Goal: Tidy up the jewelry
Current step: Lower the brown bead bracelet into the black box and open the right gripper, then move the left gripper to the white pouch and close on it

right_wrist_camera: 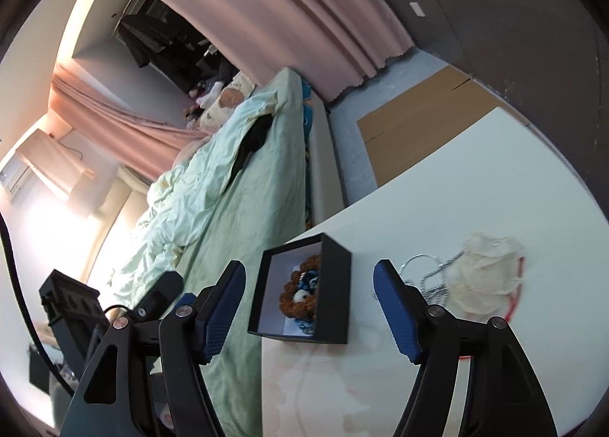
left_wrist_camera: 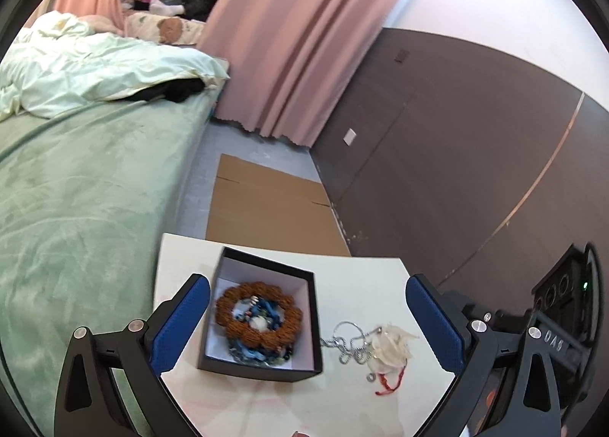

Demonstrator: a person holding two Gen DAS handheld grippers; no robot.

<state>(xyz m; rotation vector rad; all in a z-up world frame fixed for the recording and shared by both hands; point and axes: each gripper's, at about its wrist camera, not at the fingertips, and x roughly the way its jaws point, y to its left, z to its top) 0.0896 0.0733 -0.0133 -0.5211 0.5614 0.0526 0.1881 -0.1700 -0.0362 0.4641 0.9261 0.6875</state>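
Observation:
A black jewelry box (left_wrist_camera: 213,313) with a white lining sits on the white table (left_wrist_camera: 342,406). Inside lie a brown beaded bracelet (left_wrist_camera: 259,313) and blue beads (left_wrist_camera: 262,355). The box also shows in the right wrist view (right_wrist_camera: 337,285), with the bracelet (right_wrist_camera: 300,296) inside. A silver chain (left_wrist_camera: 348,342) and a sheer white pouch (left_wrist_camera: 388,345) with a red cord lie on the table right of the box; the chain (right_wrist_camera: 430,281) and pouch (right_wrist_camera: 483,277) also show in the right view. My left gripper (left_wrist_camera: 307,315) is open and empty above the box. My right gripper (right_wrist_camera: 309,302) is open and empty near the box.
A bed with a green blanket (left_wrist_camera: 76,208) stands left of the table. Flat cardboard (left_wrist_camera: 266,205) lies on the floor behind the table. Pink curtains (left_wrist_camera: 289,37) and a dark wall panel (left_wrist_camera: 456,155) are beyond. The other gripper's body (left_wrist_camera: 563,307) is at the right.

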